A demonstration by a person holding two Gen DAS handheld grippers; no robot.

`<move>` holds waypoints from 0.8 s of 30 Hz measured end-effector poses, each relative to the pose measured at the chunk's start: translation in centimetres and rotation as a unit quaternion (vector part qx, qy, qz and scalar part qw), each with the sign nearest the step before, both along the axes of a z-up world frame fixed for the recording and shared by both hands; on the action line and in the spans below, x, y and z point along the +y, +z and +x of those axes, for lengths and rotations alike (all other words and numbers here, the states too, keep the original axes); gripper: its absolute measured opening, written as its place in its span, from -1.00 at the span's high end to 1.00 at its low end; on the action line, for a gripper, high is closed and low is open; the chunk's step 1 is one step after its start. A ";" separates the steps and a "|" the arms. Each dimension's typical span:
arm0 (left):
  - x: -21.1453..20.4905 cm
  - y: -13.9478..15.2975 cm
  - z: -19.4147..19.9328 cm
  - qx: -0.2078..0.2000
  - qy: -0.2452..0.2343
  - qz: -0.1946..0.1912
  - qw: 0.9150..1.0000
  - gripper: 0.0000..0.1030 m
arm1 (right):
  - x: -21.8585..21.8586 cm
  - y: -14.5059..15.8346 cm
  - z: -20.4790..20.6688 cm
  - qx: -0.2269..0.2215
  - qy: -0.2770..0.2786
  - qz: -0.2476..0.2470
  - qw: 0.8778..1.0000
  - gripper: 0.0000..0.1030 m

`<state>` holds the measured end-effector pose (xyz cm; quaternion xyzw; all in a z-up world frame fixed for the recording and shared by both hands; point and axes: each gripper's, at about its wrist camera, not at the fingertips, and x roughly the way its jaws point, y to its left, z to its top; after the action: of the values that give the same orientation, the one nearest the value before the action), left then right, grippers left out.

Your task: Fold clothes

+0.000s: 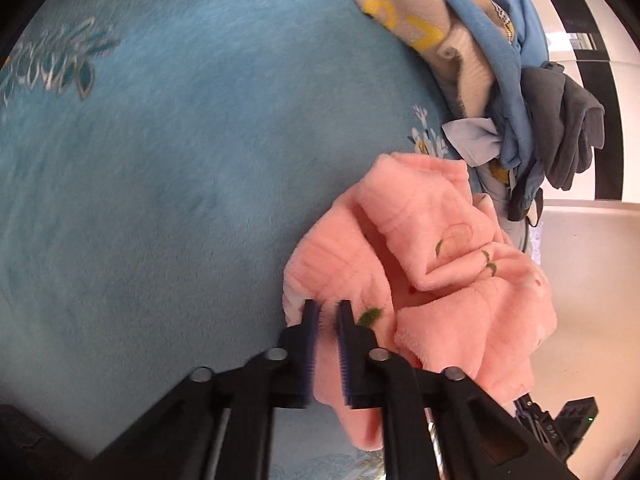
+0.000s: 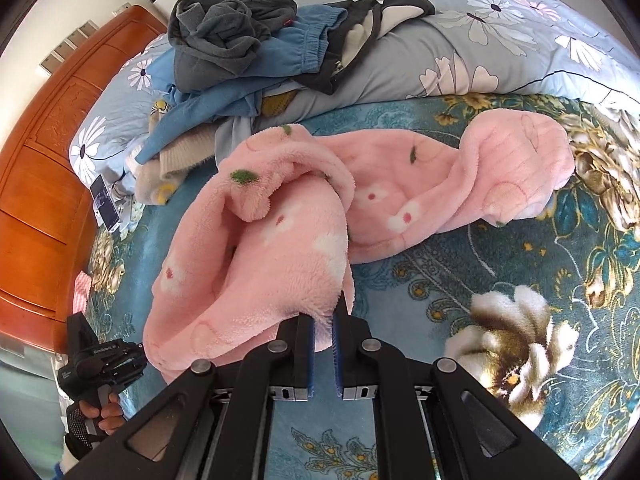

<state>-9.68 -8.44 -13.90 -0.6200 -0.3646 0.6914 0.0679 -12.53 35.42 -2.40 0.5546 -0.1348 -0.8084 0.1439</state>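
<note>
Pink fleece garment (image 2: 280,220), bunched and half lifted off the blue floral bedspread (image 2: 520,272), centre of the right wrist view and lower right of the left wrist view (image 1: 440,264). Gripped at two points: left hand-held gripper (image 1: 328,312) nearly closed with a fold of pink pile pinched between the blue pads at the bottom centre of its frame; right hand-held gripper (image 2: 324,320) likewise narrowed on a hem edge at bottom centre of its own frame, cloth visibly running between the fingers.

To do this step well, probably best to draw the two grips apart until the held edge goes taut, then lower the fabric flat onto the bare spread before making any crease. Worth keeping clear of the heap of blue and grey clothes (image 2: 240,48) in the upper left of the right wrist view.

Thick, plush, printed with white flowers, red dots and small green leaves. Crumpled into soft rolls, one portion trailing toward the right of the frame. Likely to slip little but to hold bulk in folds. No neat fold visible anywhere on it.
</note>
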 end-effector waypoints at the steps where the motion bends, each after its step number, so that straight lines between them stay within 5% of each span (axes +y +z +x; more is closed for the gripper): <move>1: -0.4 0.6 -0.3 0.008 0.009 -0.007 1.000 0.91 | 0.0 0.3 -0.1 0.003 0.002 -0.002 1.000 0.86; 7: -6.2 8.5 -2.9 0.107 0.101 -0.030 0.989 0.94 | -0.7 5.0 -1.6 0.055 0.028 -0.009 0.998 0.86; 11: -12.0 16.1 -2.9 0.201 0.167 -0.033 0.965 0.94 | -2.4 10.1 -3.0 0.114 0.055 -0.012 0.992 0.87; 14: -15.6 19.1 -1.6 0.240 0.196 -0.065 0.948 0.94 | -3.7 12.3 -3.9 0.140 0.067 -0.009 0.988 0.87; 18: -20.3 16.6 -0.2 0.208 0.236 -0.105 0.943 0.94 | -5.7 14.4 -5.3 0.164 0.085 -0.005 0.983 0.86; 24: -24.7 8.4 0.8 0.086 0.264 -0.124 0.953 0.94 | -11.8 5.9 -6.2 0.048 0.158 0.045 0.985 0.86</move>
<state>-8.85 -33.17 -5.53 -0.4436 -0.4196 0.7750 -0.1631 -18.70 23.66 3.50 0.5351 -0.0013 -0.8066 0.2513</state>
